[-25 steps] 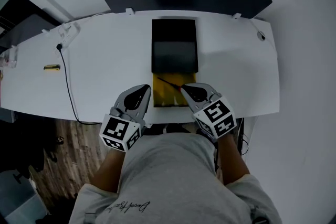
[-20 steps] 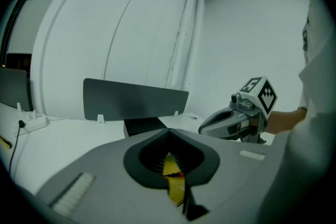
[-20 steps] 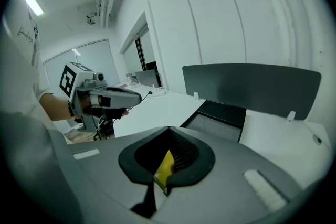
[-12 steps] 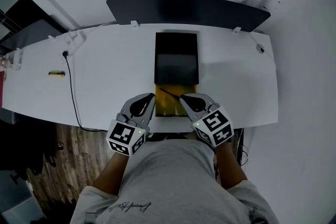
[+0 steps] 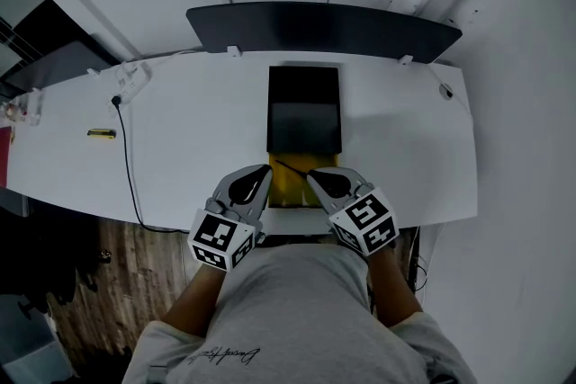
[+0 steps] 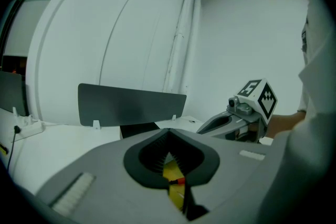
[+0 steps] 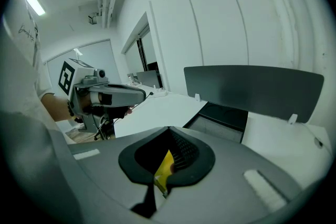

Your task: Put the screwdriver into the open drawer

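Note:
A thin dark screwdriver (image 5: 290, 167) lies slantwise in the open yellow drawer (image 5: 292, 192), which stands out of a black cabinet (image 5: 304, 108) at the desk's near edge. My left gripper (image 5: 262, 173) is shut and empty at the drawer's left side. On the drawer's right side my right gripper (image 5: 312, 176) is shut, its tip close to the screwdriver's right end; whether they touch I cannot tell. In the left gripper view the jaws (image 6: 169, 135) meet, with yellow and a small red piece (image 6: 180, 181) below them. The right gripper view shows shut jaws (image 7: 169, 131) over yellow.
A dark panel (image 5: 324, 27) stands along the white desk's (image 5: 405, 139) far edge. A black cable (image 5: 128, 159), a small yellow object (image 5: 101, 133) and a white block (image 5: 133, 76) lie at the left. Wooden floor (image 5: 99, 256) shows below the desk's left part.
The head view has tilted, so the desk sits lower in the picture. Both grippers stay shut at the drawer's two sides, a little closer together. The screwdriver has not moved in the drawer.

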Tool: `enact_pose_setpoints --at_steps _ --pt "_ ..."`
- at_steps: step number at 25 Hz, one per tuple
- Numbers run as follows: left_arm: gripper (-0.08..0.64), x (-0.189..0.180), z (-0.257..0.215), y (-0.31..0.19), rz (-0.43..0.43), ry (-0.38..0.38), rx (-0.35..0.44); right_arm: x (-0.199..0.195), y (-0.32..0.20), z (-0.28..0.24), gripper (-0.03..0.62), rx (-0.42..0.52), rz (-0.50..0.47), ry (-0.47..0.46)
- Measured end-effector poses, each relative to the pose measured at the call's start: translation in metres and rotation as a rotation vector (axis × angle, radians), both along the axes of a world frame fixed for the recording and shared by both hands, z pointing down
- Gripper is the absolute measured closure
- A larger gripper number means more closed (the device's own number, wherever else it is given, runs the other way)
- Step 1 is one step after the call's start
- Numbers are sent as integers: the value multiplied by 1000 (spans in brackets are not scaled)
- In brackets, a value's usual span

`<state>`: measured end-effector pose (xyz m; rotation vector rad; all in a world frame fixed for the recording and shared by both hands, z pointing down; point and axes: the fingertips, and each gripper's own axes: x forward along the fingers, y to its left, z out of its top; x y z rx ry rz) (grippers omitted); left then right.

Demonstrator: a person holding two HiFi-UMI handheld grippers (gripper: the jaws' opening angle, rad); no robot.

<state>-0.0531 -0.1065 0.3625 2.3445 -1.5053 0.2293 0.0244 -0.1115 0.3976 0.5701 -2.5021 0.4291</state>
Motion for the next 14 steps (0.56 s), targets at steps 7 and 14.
enact_pose_setpoints --at_steps 7,14 --pt "560 -2 0 0 0 3 4 -3 -1 1 580 0 -2 4" --pt "560 -4 -2 0 3 4 7 -6 2 3 580 -3 -9 15"
